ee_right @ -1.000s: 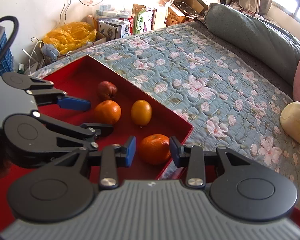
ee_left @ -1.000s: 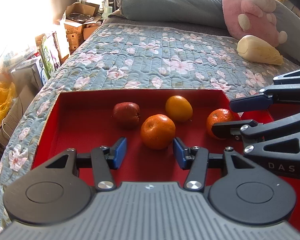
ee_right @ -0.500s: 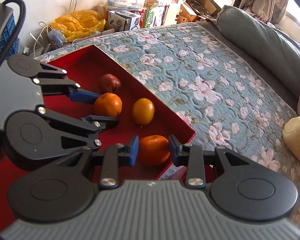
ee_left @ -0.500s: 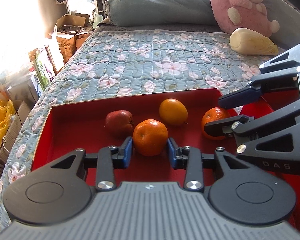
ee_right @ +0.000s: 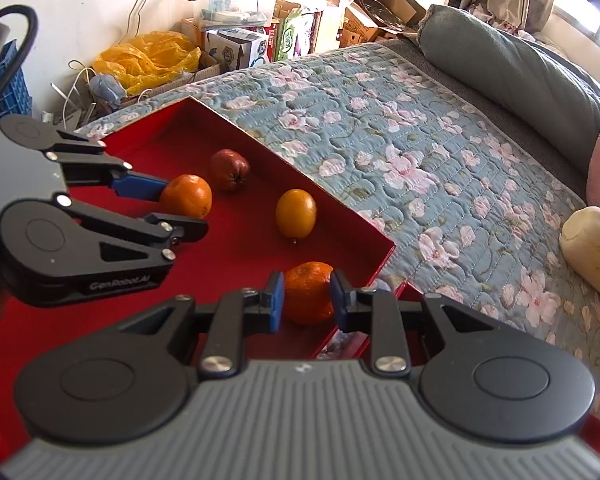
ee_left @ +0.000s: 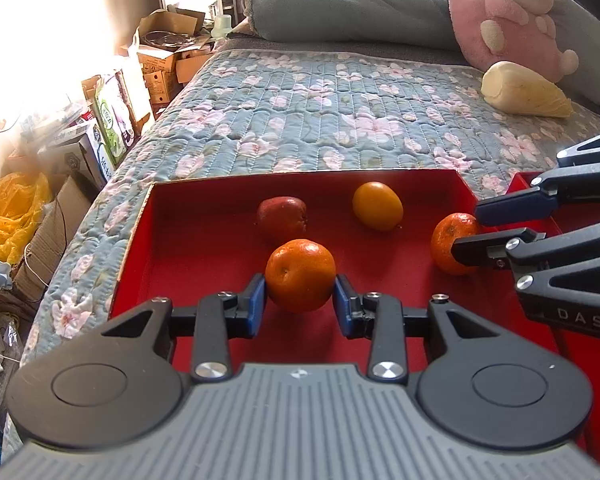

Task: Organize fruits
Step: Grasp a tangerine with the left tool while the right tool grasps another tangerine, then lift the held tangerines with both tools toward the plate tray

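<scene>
A shallow red tray (ee_left: 204, 240) lies on a flowered quilt and holds several fruits. My left gripper (ee_left: 299, 292) is shut on a near orange (ee_left: 300, 268), blue pads pressing both sides. My right gripper (ee_right: 306, 296) is closing on a second orange (ee_right: 308, 288) in the tray's right corner, pads touching it. A dark red apple-like fruit (ee_left: 282, 216) and a yellow-orange citrus (ee_left: 378, 206) sit loose farther back. Each gripper shows in the other's view: the right gripper (ee_left: 466, 232) and the left gripper (ee_right: 184, 208).
A second red box edge (ee_left: 540, 184) adjoins the tray on the right. A pale cabbage (ee_left: 524, 94), a pink plush toy (ee_left: 512, 12) and a grey pillow (ee_left: 340, 8) lie at the bed's far end. Cardboard boxes (ee_left: 160, 60) and a yellow bag (ee_left: 8, 216) crowd the floor left.
Both grippers went from open around their oranges to closed on them. The left one shut first, then the right one narrowed onto its orange. Neither hand moved much.
</scene>
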A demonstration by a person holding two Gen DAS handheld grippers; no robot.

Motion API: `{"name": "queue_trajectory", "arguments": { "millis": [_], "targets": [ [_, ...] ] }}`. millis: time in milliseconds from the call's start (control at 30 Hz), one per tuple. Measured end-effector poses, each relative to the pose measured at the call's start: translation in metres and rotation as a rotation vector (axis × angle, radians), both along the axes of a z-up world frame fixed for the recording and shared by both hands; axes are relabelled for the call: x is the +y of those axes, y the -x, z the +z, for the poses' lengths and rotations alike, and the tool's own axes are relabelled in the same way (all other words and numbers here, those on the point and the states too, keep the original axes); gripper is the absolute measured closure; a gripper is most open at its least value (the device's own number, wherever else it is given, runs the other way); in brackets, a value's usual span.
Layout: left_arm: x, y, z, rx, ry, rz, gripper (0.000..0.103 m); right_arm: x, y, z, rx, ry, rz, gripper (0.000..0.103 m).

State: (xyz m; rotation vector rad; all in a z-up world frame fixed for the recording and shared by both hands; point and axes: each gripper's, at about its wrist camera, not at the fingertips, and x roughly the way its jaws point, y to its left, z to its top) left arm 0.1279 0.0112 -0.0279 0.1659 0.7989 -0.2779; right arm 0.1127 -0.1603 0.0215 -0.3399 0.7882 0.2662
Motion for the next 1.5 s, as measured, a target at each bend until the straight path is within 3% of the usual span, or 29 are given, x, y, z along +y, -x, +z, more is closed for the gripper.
{"name": "queue_trajectory", "arguments": {
  "millis": [67,200,333,467,667,1033,1200,1500],
  "targets": [
    [0.003,0.002,0.002,-0.003,0.004,0.01,0.062,0.002,-0.002,-0.002,0.0,0.014,-0.002,0.07],
    [0.005,0.0,0.004,-0.001,0.022,0.018,0.062,0.018,-0.003,-0.01,-0.004,0.147,0.055,0.054],
    [0.004,-0.004,0.002,-0.001,0.038,0.009,0.062,0.033,-0.002,-0.028,-0.041,0.339,0.111,0.053],
    [0.005,-0.006,0.001,0.002,0.046,0.006,0.062,0.028,-0.004,-0.028,-0.072,0.337,0.086,0.062],
    [0.006,-0.003,0.004,-0.005,0.036,0.013,0.062,0.022,0.003,-0.017,-0.052,0.217,0.05,0.062],
    [-0.002,0.023,0.02,-0.017,0.031,0.042,0.062,-0.002,0.049,0.006,0.023,-0.167,-0.051,0.062],
    [-0.008,0.04,0.028,-0.024,0.035,0.057,0.062,-0.01,0.077,0.014,0.018,-0.263,-0.067,0.062],
    [-0.015,0.076,0.03,-0.016,0.037,0.063,0.062,-0.021,0.12,0.022,0.001,-0.343,-0.079,0.062]
  ]
}}
